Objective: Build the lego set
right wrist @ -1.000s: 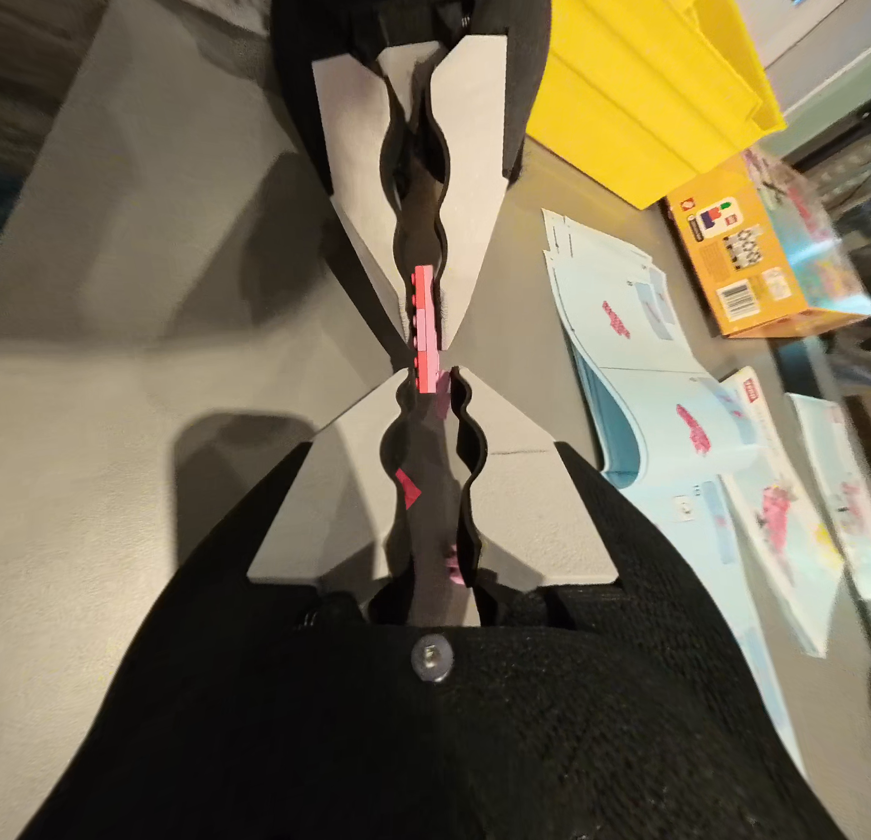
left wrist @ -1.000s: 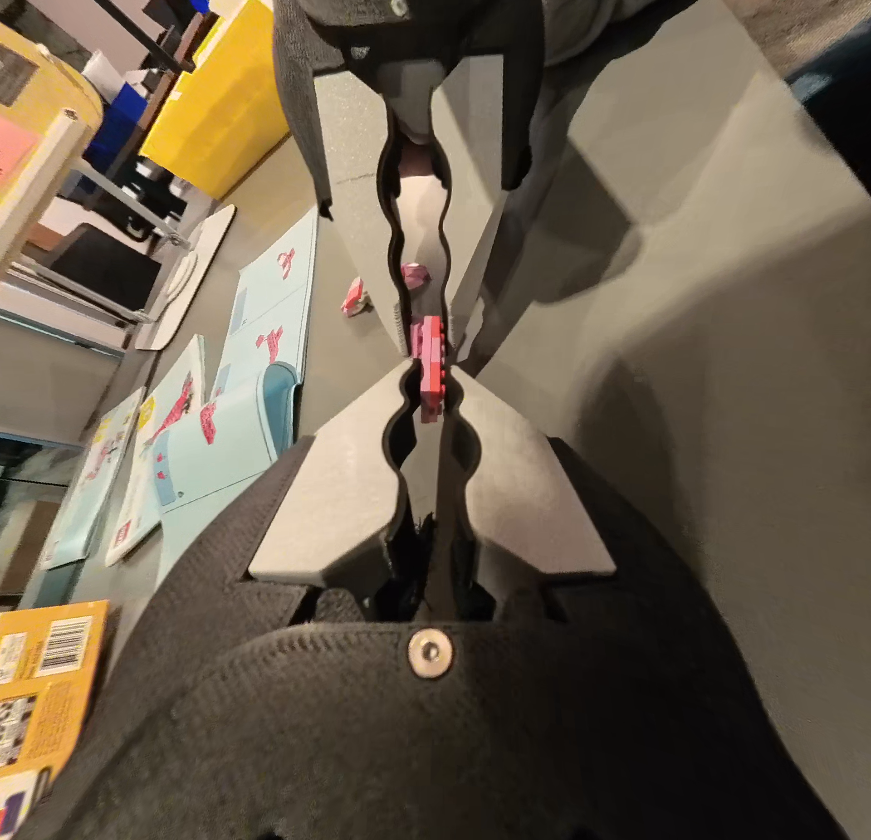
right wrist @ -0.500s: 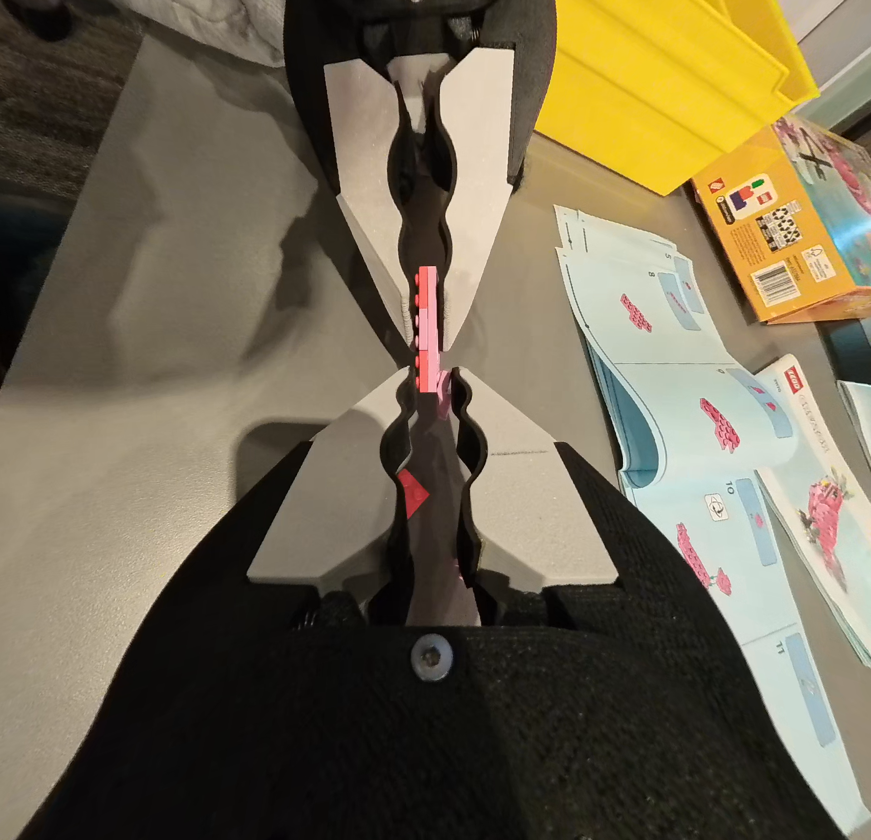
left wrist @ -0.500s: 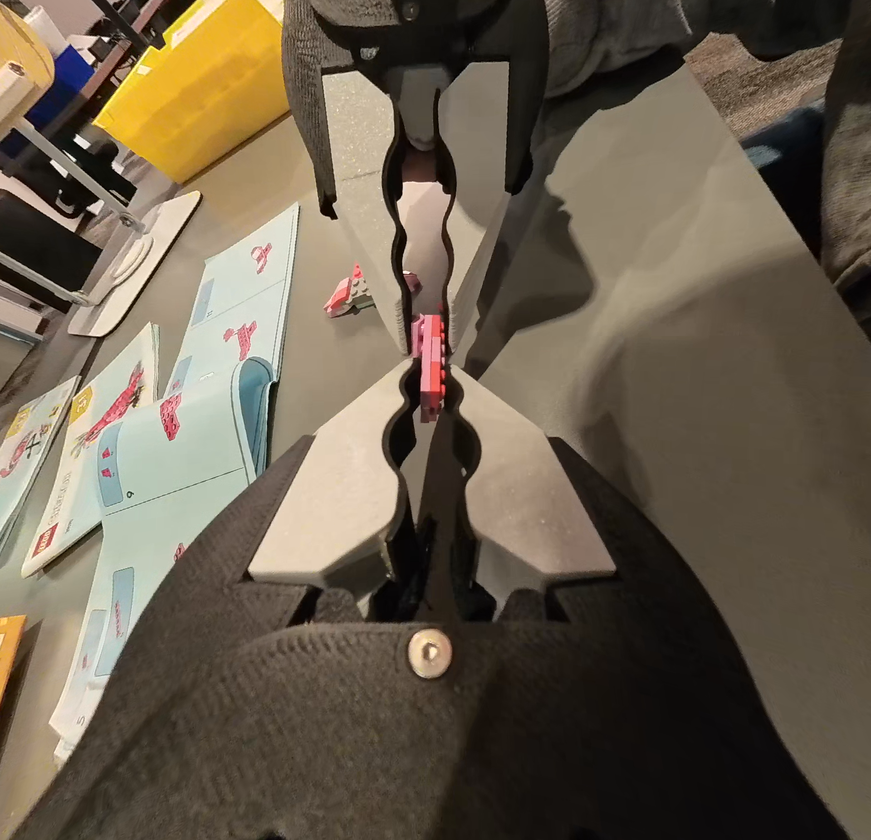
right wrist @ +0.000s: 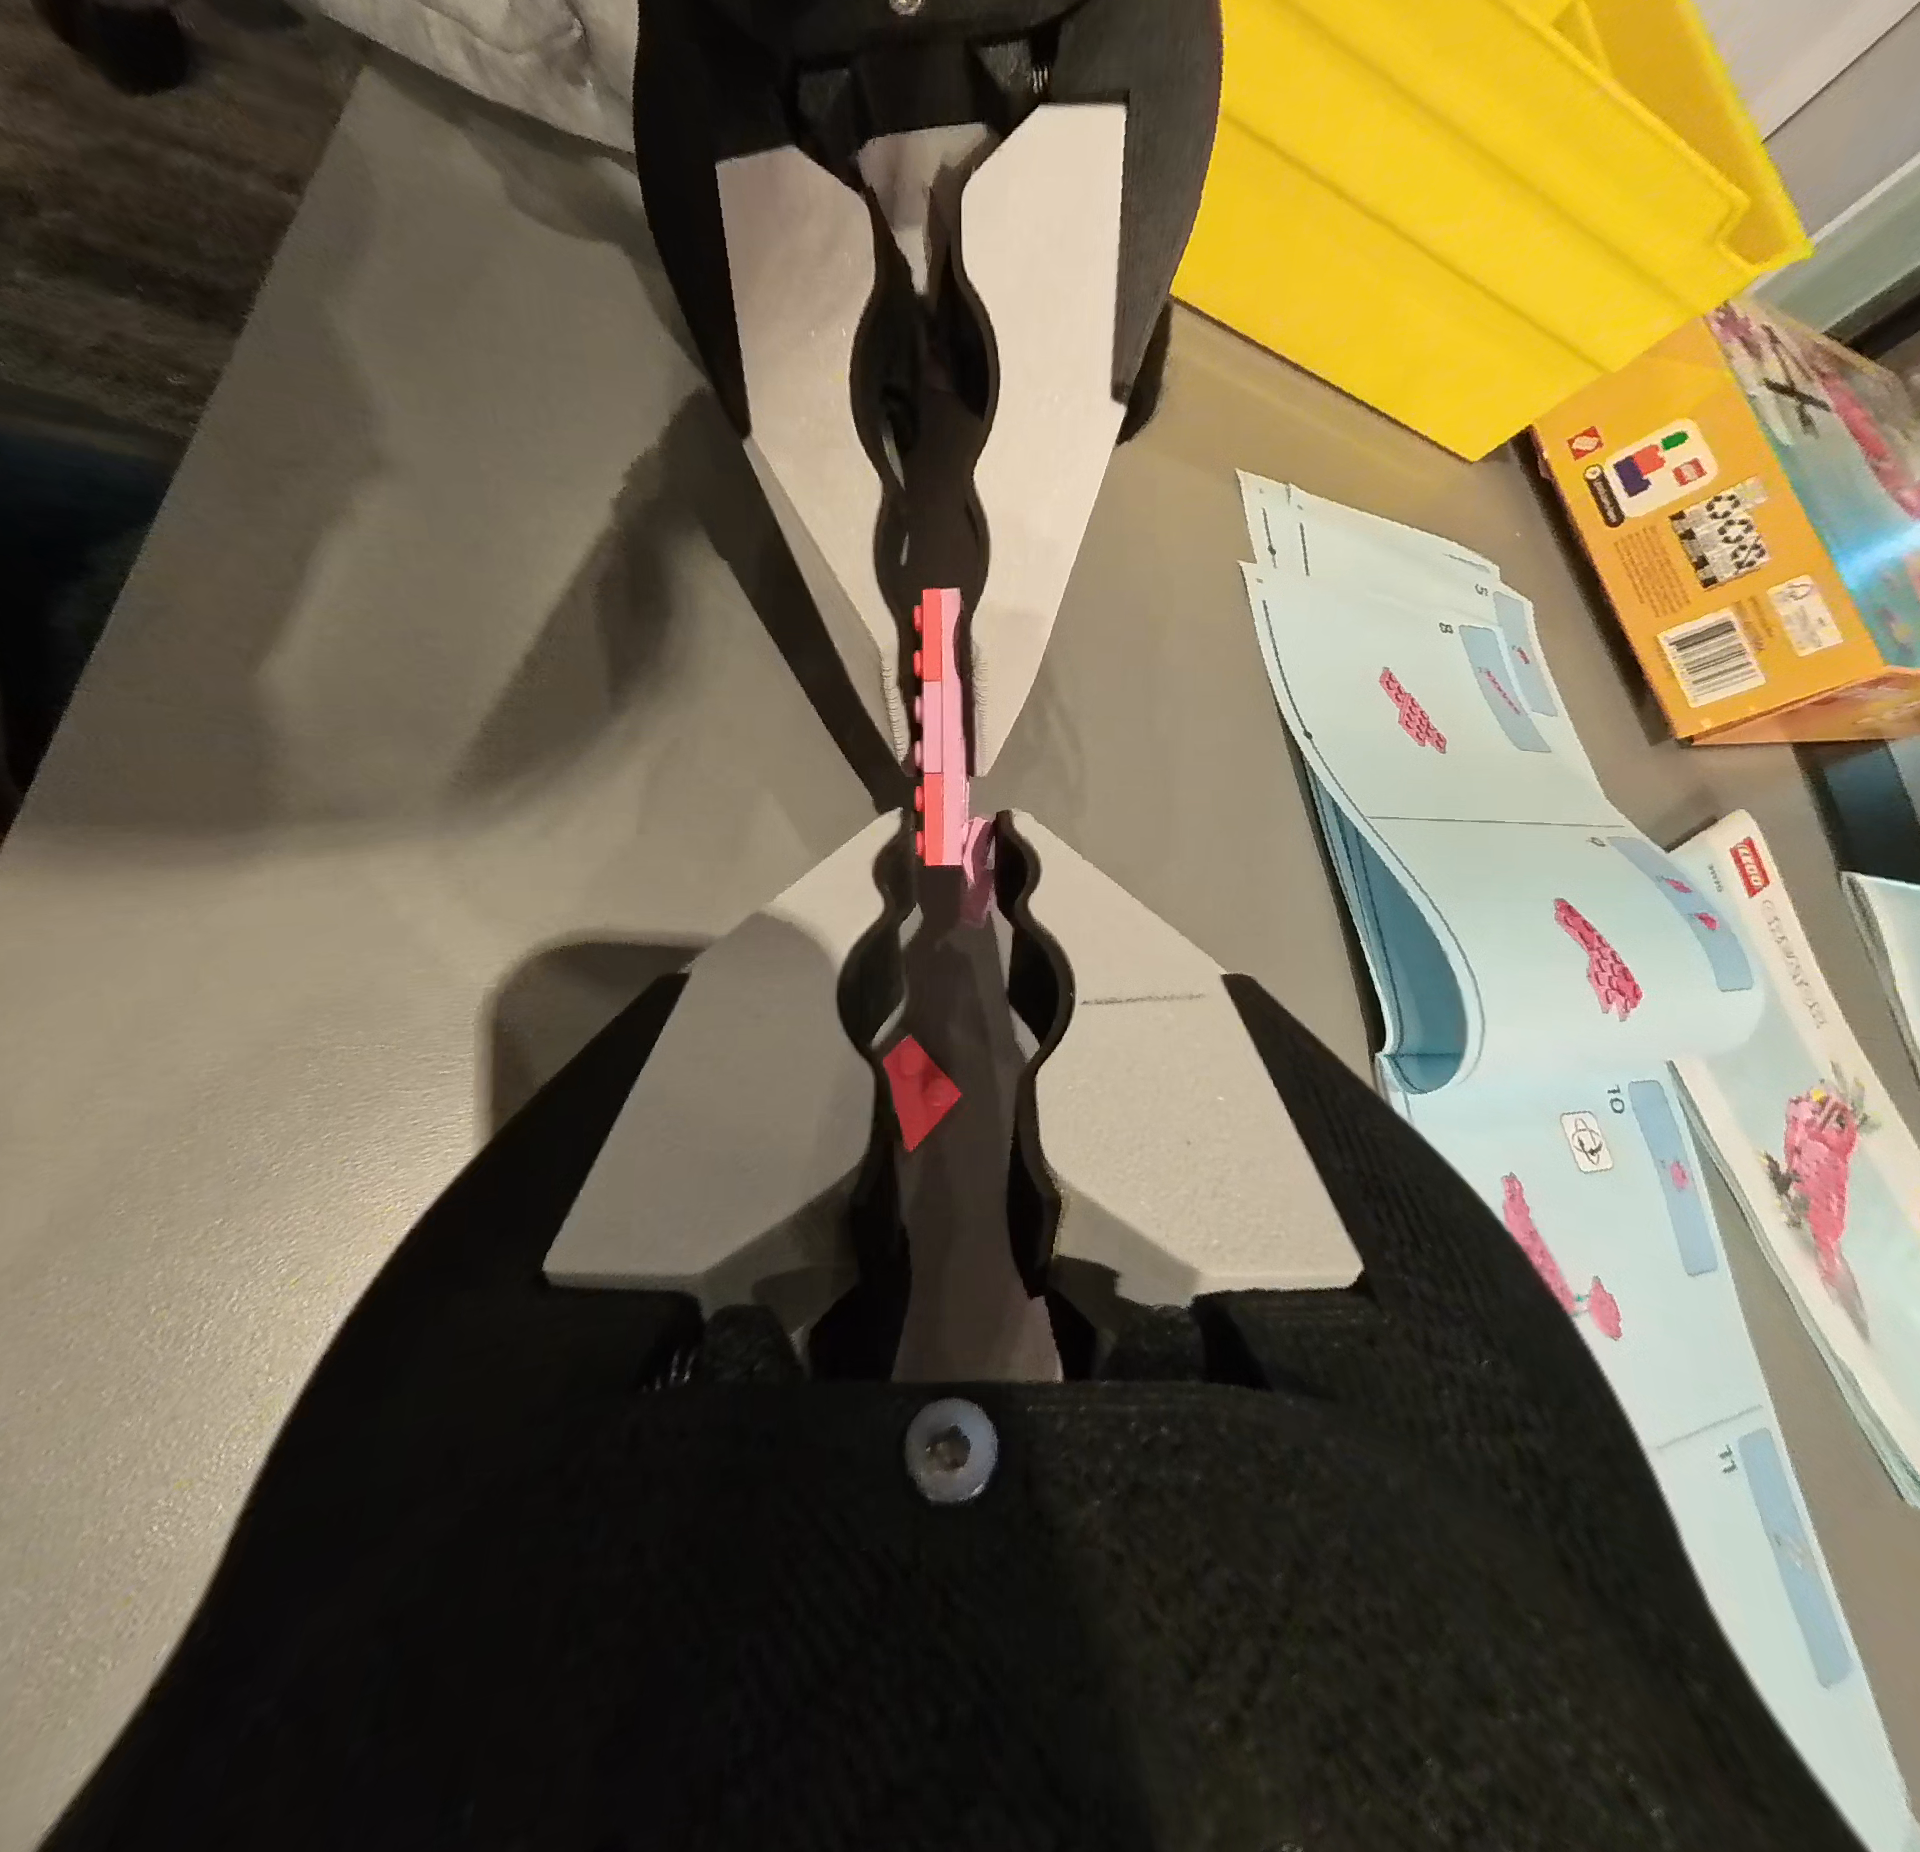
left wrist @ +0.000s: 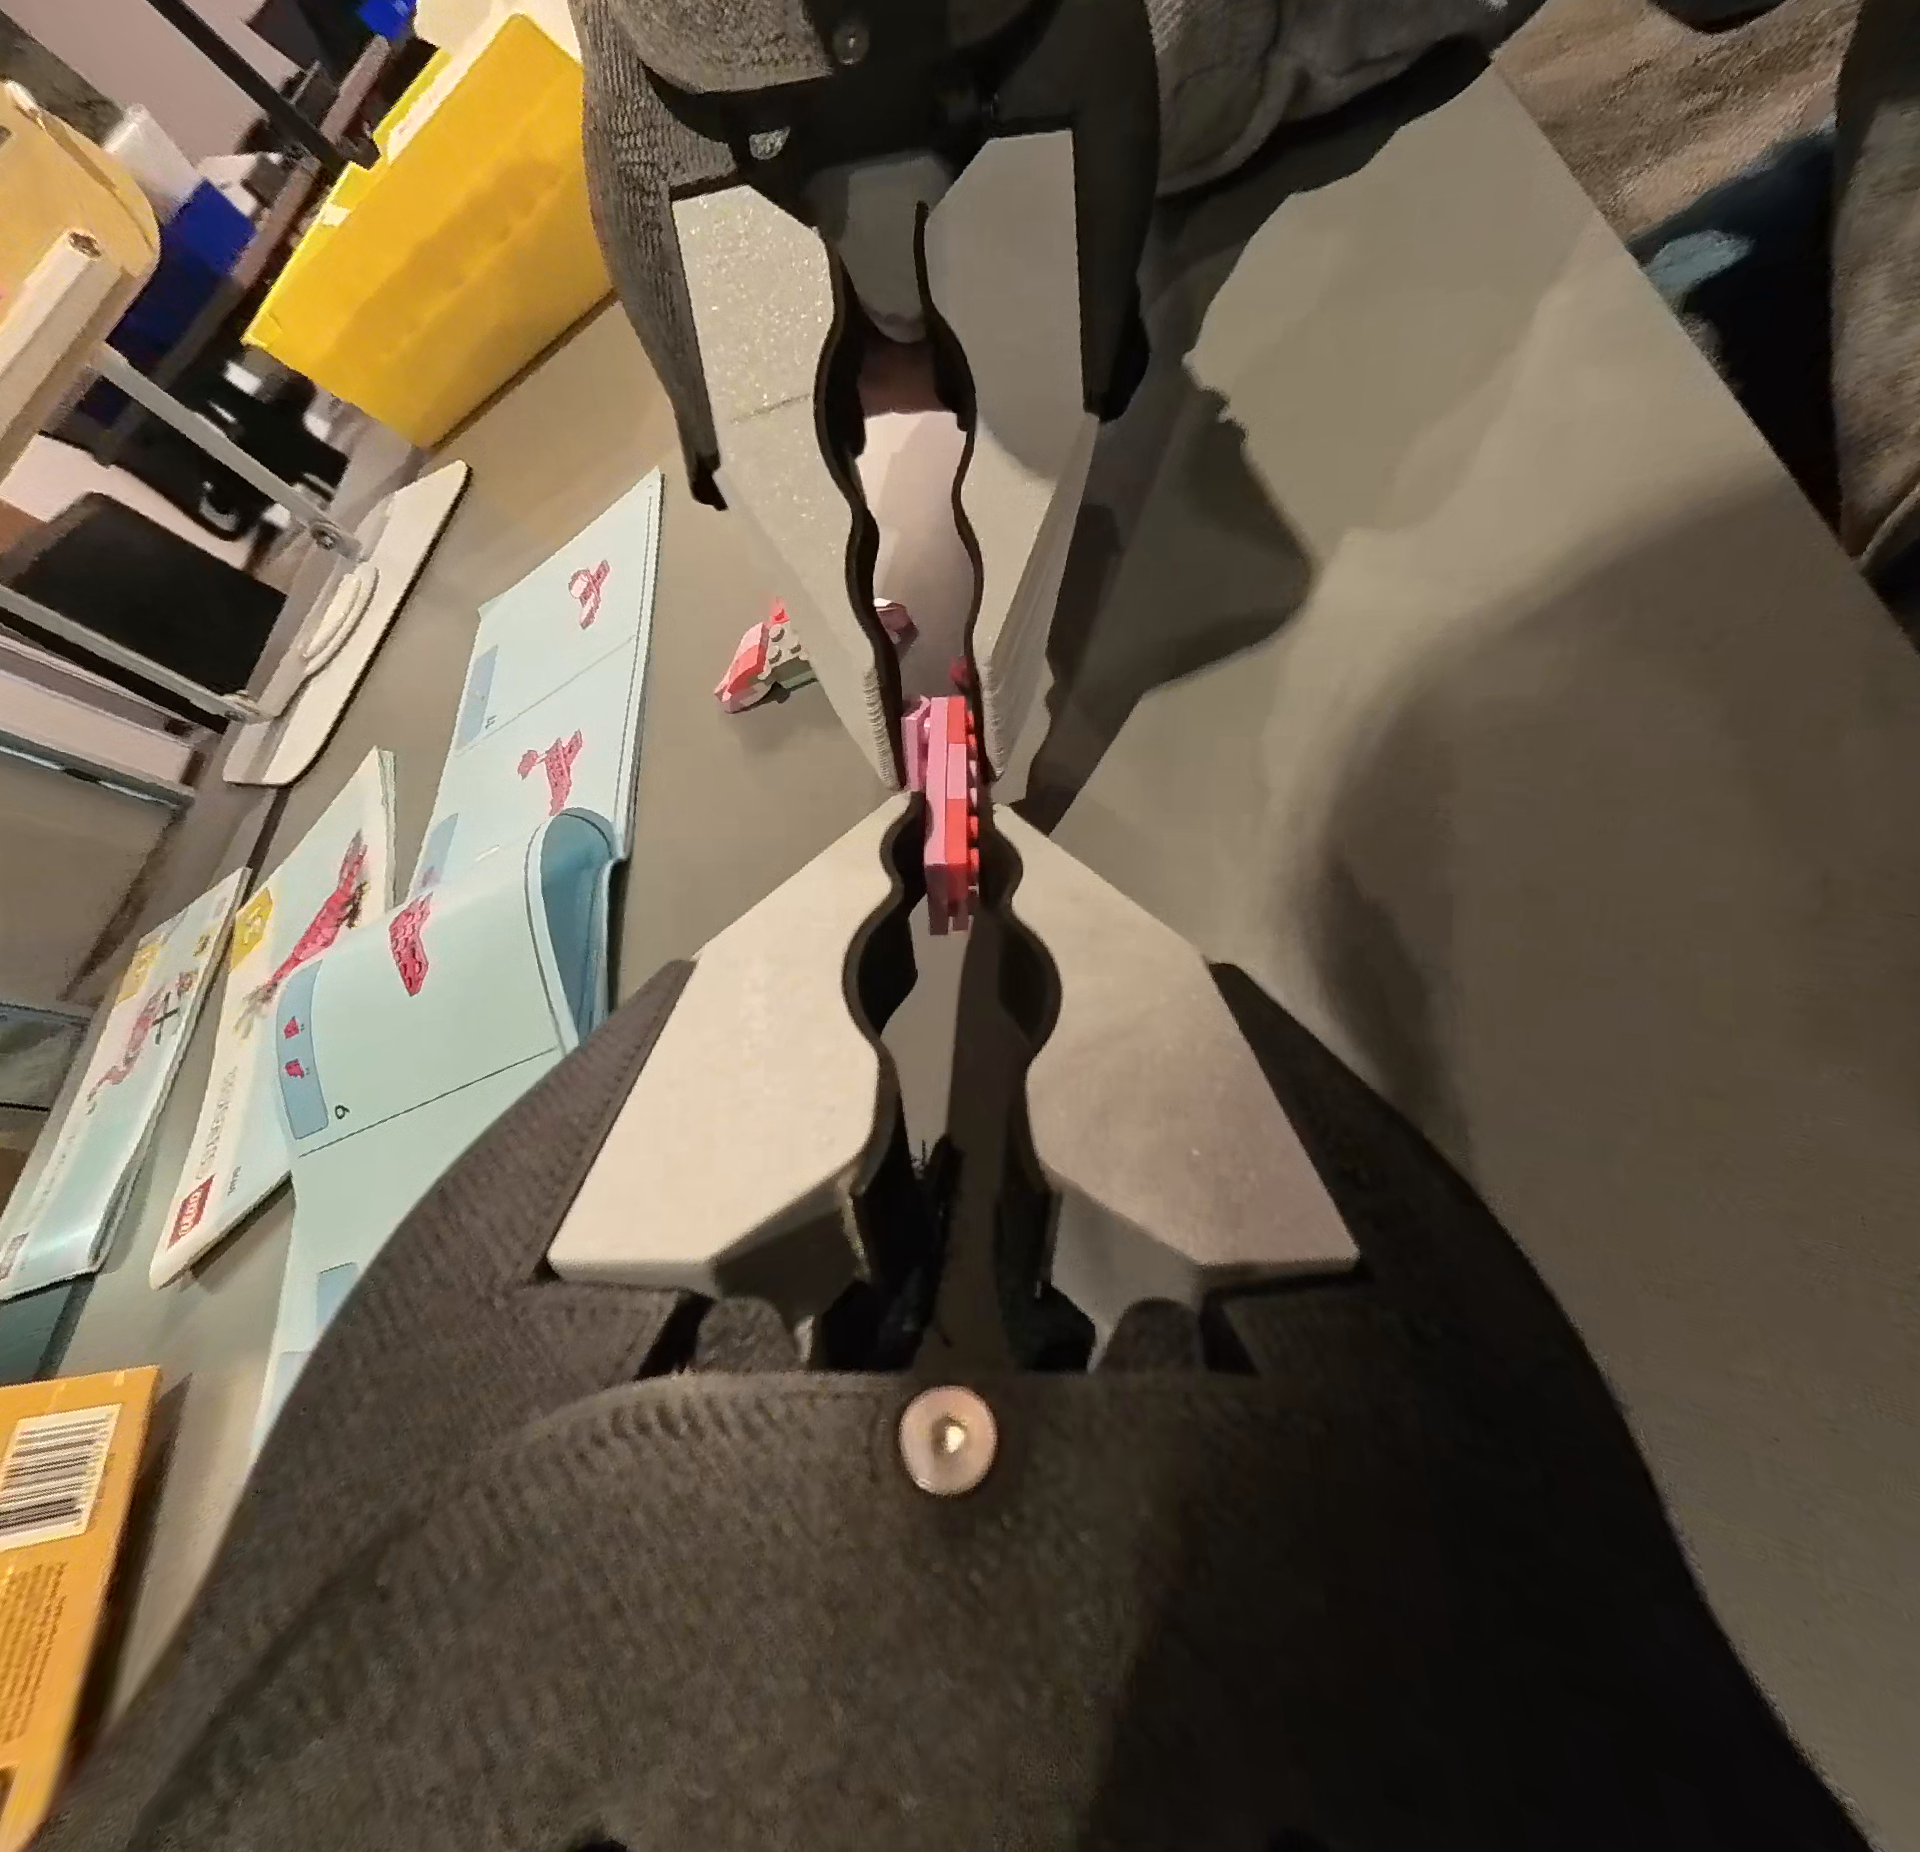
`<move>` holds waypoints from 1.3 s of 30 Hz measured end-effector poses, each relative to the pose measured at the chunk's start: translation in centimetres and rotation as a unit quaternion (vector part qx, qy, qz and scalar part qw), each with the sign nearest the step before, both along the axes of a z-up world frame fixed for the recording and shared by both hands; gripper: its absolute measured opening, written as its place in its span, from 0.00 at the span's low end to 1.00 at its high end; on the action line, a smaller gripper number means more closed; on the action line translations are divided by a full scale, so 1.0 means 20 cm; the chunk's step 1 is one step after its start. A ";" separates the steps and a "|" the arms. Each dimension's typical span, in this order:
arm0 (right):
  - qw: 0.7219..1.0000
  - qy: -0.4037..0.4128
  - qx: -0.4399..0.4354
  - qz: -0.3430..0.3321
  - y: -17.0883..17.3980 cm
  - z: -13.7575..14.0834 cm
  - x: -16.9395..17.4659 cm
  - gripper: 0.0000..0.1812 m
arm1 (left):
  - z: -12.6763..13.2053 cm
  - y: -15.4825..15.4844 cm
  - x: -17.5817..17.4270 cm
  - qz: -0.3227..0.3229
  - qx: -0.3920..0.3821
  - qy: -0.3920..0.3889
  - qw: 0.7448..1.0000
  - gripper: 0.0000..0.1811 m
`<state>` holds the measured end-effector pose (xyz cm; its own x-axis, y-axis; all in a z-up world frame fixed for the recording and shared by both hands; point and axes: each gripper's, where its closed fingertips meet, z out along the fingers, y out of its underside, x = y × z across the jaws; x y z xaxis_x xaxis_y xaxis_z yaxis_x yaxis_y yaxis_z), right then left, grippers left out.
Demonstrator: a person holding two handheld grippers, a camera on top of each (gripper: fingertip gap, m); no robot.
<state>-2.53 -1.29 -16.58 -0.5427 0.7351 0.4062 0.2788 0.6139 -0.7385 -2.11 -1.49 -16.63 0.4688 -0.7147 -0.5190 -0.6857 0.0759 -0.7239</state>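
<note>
Booklets point(right wrist: 1496, 867) with pale blue pages lie open on the grey bench point(right wrist: 364, 659), beside an orange box point(right wrist: 1714, 576) and a glossy yellow bin point(right wrist: 1455, 192). Loose pink pieces point(left wrist: 764, 659) sit on the bench beyond the claws. Left claw point(left wrist: 951, 836) and right claw point(right wrist: 951, 826) meet tip to tip, both clamped on a thin pink lego plate assembly point(right wrist: 940, 732) held edge-on above the bench; wavy black pads line their grey fingers
</note>
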 end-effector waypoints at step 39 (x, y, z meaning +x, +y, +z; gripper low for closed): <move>0.976 0.075 0.198 0.048 -0.01 -0.02 0.03 0.06 | -0.02 -0.02 0.04 -0.016 0.053 0.074 0.996 0.04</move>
<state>-1.91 -1.50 -16.91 -0.5139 0.4521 0.7290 0.1118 0.8779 -0.4656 -1.39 -1.96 -17.02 0.3605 -0.6654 -0.6536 -0.7798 0.1695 -0.6026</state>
